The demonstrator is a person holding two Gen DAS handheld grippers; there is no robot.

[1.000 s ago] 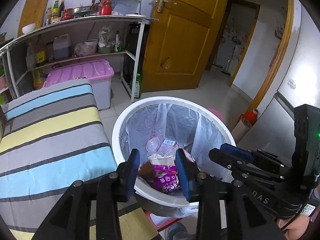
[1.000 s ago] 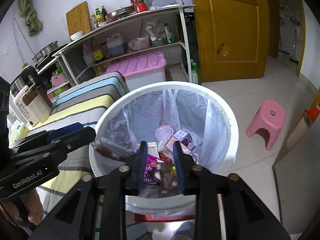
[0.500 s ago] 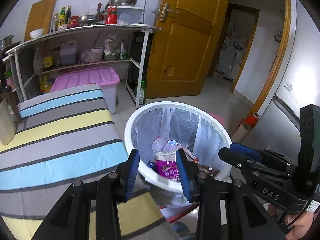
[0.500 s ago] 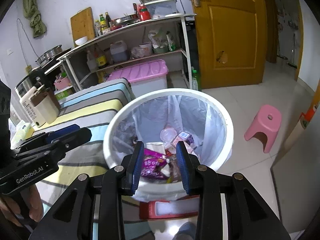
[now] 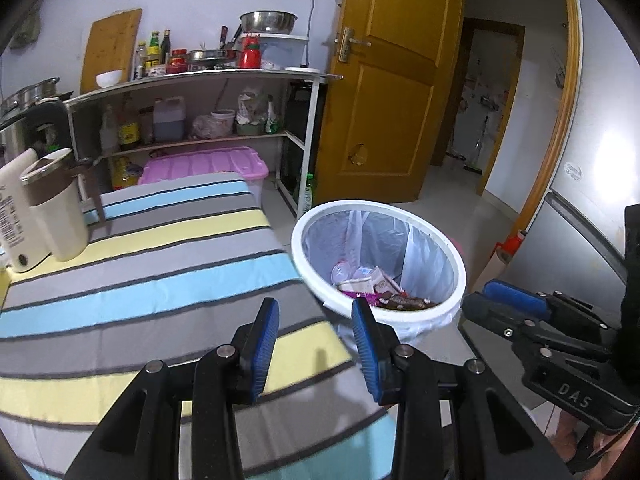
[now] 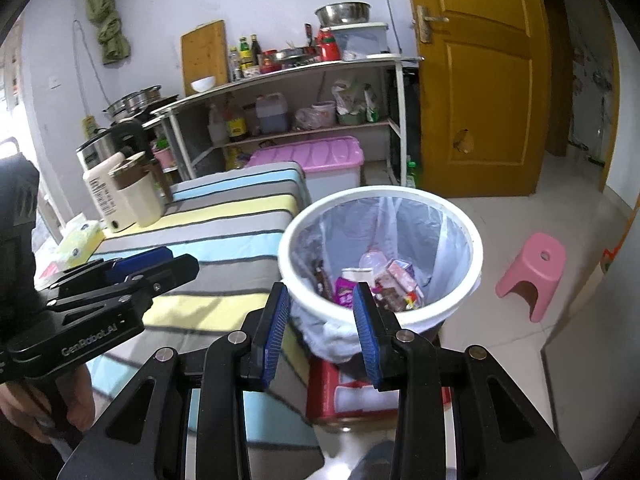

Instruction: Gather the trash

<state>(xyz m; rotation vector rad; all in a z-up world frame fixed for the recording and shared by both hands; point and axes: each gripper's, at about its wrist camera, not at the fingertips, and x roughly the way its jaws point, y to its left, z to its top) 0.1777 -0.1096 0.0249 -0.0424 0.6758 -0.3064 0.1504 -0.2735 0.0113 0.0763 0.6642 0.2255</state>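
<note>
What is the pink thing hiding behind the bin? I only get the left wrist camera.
Observer: It's a little pink stool, standing on the floor past the white bin.
Operator: Is the right gripper holding any trash?
Observer: No, the right gripper is open and there is nothing between its blue pads.
Operator: Is anything on the floor next to the bin?
Observer: Yes, a red box sits at the bin's base, on the near side.

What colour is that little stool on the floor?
Pink stool; the right wrist view shows it best.
</note>
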